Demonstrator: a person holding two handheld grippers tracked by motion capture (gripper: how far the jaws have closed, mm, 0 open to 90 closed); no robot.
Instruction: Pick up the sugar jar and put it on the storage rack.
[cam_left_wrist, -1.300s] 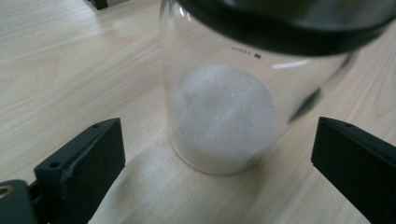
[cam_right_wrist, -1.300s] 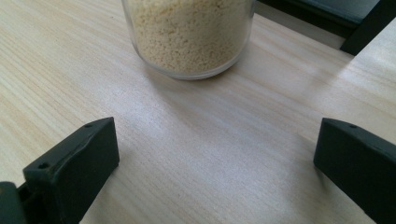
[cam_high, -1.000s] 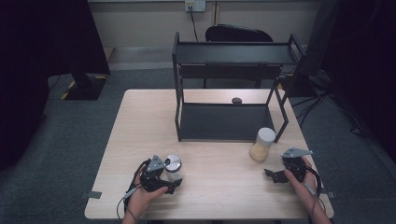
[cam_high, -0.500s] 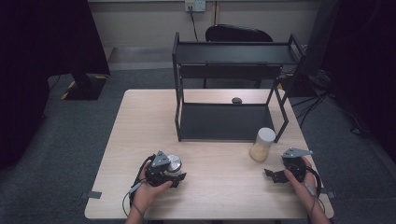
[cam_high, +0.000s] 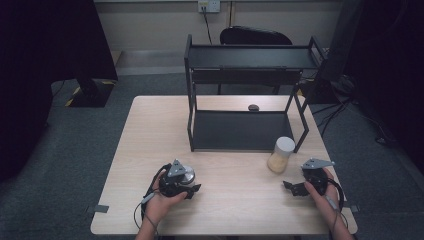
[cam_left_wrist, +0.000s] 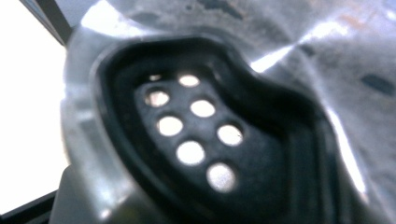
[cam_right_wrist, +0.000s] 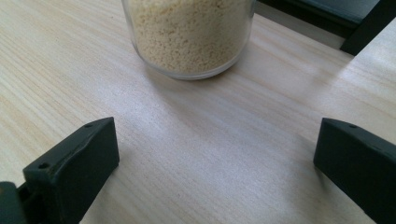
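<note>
left gripper (cam_high: 189, 186): just closed, grasping round silver metal shaker (cam_high: 187, 176) | right gripper (cam_high: 294, 187): released, near clear grain-filled jar (cam_high: 280, 155), not touching it

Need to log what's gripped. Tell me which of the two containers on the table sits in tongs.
The metal shaker at the near left, clamped in the left tongs. The grain jar stands free ahead of the open right tongs.

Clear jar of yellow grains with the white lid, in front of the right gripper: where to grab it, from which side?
Grip the clear jar of yellow grains across its round glass wall below the white lid, coming in level from the near right, where the right gripper waits open. It stands upright, and the black metal shelf crowds its far side.
</note>
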